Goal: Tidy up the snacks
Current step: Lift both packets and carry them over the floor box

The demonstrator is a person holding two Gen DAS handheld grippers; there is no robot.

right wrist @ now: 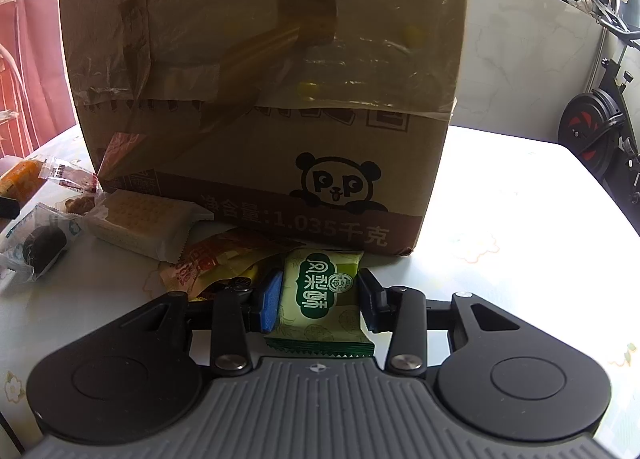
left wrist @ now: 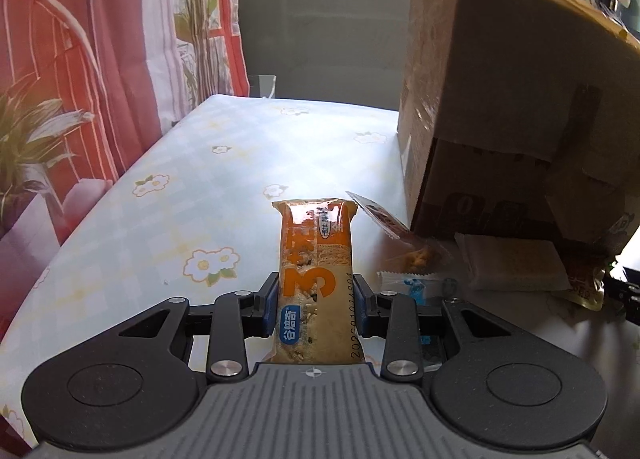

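Two grippers are in my views, each holding one snack. My left gripper has its blue-padded fingers pinching one orange cereal bar at its lower half; the bar sticks up toward 12 o'clock, over the flowered worktop. My right gripper pinches one green pastry packet, which lies just at the foot of the one cardboard box at 12 o'clock. From the right wrist view I count five more loose snacks at 9 to 10 o'clock of the gripper: one pale wafer pack, one dark round cookie in a clear wrapper, one orange-red pouch touching the green packet's left side, one clear red-edged wrapper, and one brownish pastry half hidden behind the wafer.
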